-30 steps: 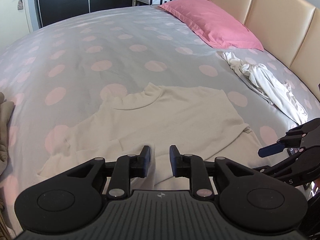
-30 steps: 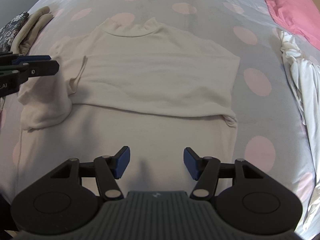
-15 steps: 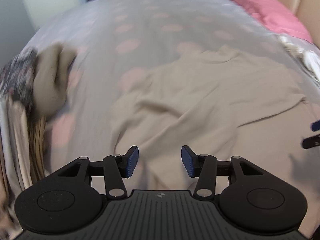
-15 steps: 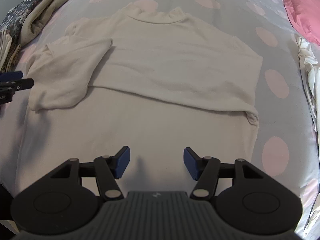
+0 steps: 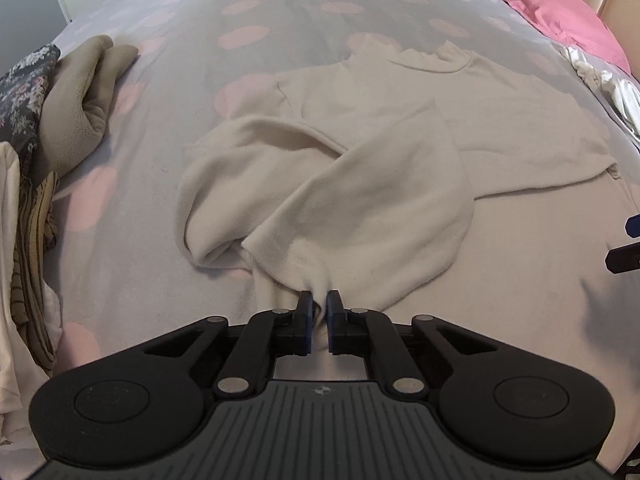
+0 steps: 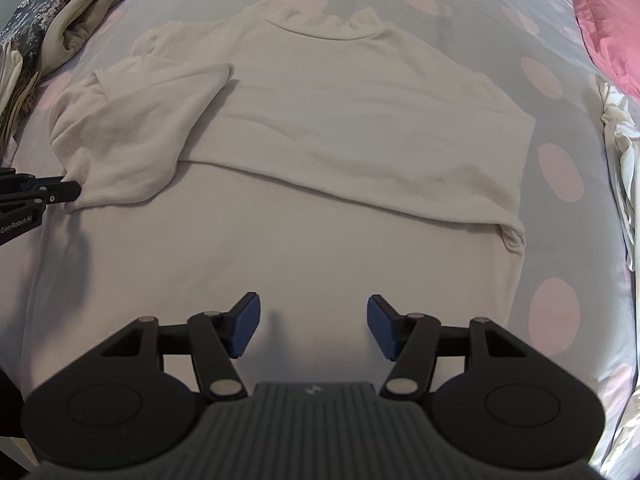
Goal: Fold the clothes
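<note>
The left gripper (image 5: 318, 307) has just been closing and now pinches the cuff end of the sleeve (image 5: 360, 216) right at its tips; that sleeve runs away from it, up toward the sweater (image 6: 360, 128) collar. The sweater's body spreads off to that gripper's right across the bed (image 5: 168, 128). The right gripper (image 6: 314, 326), jaws wide and empty, hovers over the hem, the sweater stretching straight ahead of it

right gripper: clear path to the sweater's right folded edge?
Probably yes. The right gripper hangs open above the cream sweater, and nothing lies between it and that folded edge.
</note>
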Available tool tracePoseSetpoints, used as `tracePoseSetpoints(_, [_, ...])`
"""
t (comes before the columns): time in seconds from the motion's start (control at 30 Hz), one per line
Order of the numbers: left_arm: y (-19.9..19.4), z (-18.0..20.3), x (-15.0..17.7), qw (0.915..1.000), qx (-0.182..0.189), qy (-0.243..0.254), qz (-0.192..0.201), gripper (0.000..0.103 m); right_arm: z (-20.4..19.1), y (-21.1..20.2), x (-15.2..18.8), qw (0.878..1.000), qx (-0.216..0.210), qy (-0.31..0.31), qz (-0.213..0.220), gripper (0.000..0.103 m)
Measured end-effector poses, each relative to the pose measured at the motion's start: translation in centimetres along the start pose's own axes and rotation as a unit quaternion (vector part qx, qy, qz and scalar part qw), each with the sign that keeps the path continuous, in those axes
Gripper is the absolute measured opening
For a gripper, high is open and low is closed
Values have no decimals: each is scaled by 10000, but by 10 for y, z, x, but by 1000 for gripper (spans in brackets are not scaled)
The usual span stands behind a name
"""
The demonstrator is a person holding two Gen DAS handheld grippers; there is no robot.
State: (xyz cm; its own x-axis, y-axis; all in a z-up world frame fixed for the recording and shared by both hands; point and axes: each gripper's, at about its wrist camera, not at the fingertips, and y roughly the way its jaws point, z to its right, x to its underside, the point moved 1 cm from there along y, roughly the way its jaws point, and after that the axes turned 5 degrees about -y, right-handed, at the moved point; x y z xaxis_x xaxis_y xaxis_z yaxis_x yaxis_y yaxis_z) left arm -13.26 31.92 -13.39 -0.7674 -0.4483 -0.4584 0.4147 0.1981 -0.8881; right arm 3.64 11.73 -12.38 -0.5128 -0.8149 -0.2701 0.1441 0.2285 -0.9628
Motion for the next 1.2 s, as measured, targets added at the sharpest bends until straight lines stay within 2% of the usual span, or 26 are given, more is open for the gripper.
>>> tracePoseSetpoints(0.1, [-21, 9, -5, 9988, 219, 49, 431, 4, 4, -2, 0, 9999, 41, 93, 0, 63])
tracePoseSetpoints(0.27, [-54, 46, -18, 9896, 938, 402, 1017, 4, 15, -9, -5, 9992, 85, 388, 60, 62])
tracePoseSetpoints(0.43, [-57, 91, -25, 9770, 1443, 924, 1270, 4, 28, -21, -8, 9972, 120, 705, 222, 62])
tracePoseSetpoints(0.53, [-46, 115, -28, 9730, 1606, 1130, 1215, 4, 38, -24, -7, 9958, 144, 871, 256, 62])
tracePoseSetpoints(0.73, [-25, 154, -23, 9672, 1795, 1447, 1064, 6, 61, -21, -3, 9921, 152, 1229, 181, 62])
tracePoseSetpoints(0.9, [-20, 161, -15, 9639, 1888, 1654, 884, 30, 79, -23, -1, 9879, 106, 1531, 241, 62])
tracePoseSetpoints(1.07, [-18, 143, -6, 9670, 1563, 1838, 815, 30, 88, -17, -2, 9844, -70, 1731, 306, 62])
tracePoseSetpoints(1.2, [-16, 117, -3, 9748, 1218, 1745, 666, 30, 86, -10, -4, 9837, -237, 1754, 319, 60])
